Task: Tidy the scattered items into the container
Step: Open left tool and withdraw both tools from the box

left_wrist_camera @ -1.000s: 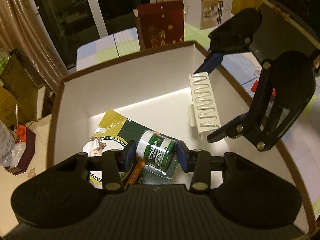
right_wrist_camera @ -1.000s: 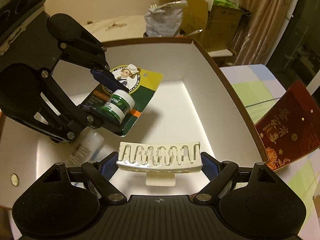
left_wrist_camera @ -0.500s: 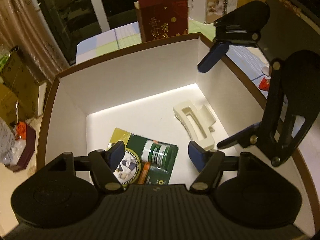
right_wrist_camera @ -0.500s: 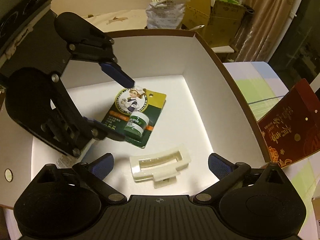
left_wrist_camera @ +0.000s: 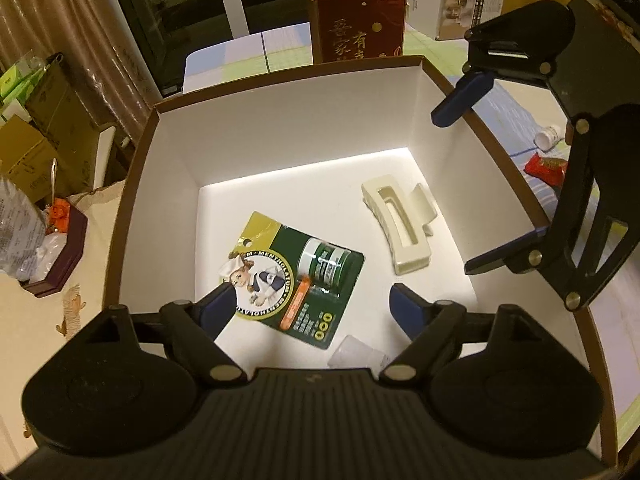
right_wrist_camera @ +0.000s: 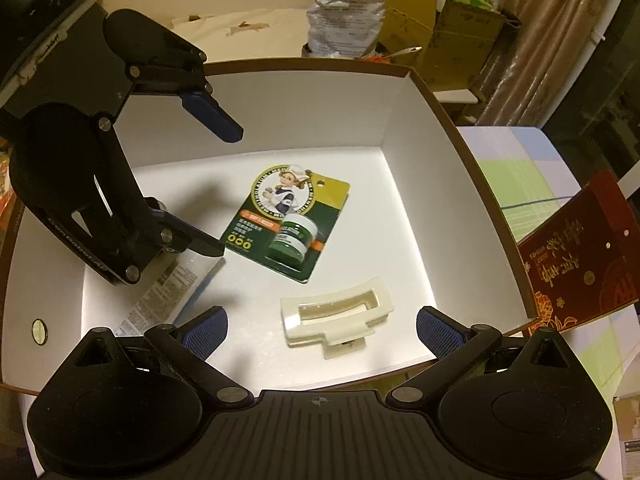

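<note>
Left gripper (left_wrist_camera: 306, 306) and right gripper (right_wrist_camera: 322, 330), both spread wide and empty, are shown above the white brown-rimmed box (left_wrist_camera: 280, 128), where the cream plastic hair claw (right_wrist_camera: 336, 316), judged light, rigid and slippery, lies best pinched across its long sides.

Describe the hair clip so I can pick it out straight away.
Look inside the white box with the brown rim. On its floor, beside the green ointment card, lies the hair clip. It is the only plain cream item, a curved claw with a long hollow slot.
</note>
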Motion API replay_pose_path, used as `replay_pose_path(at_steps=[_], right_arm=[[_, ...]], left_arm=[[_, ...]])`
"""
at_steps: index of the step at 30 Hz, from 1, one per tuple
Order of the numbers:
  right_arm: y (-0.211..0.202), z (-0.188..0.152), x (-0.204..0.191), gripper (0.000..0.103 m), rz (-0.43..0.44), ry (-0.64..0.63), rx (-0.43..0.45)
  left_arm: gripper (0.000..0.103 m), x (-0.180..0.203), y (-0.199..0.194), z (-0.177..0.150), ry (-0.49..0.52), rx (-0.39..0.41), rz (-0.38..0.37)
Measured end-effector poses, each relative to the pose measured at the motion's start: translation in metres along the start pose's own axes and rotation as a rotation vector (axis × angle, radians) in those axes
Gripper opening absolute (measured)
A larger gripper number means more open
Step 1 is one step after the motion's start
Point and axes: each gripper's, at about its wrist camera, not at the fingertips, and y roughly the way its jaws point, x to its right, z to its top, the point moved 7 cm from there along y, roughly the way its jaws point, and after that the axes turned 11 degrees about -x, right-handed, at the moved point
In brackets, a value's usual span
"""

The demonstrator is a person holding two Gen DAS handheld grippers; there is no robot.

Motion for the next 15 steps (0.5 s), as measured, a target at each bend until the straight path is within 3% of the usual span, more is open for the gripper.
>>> replay_pose_path(at_steps=[15], right_arm=[[-0.028, 0.000, -0.016, 0.103, -0.044, 0.012, 0.016]], left_arm=[[0.088, 0.006, -0.039, -0.017, -0.076, -0.014, 0.032]])
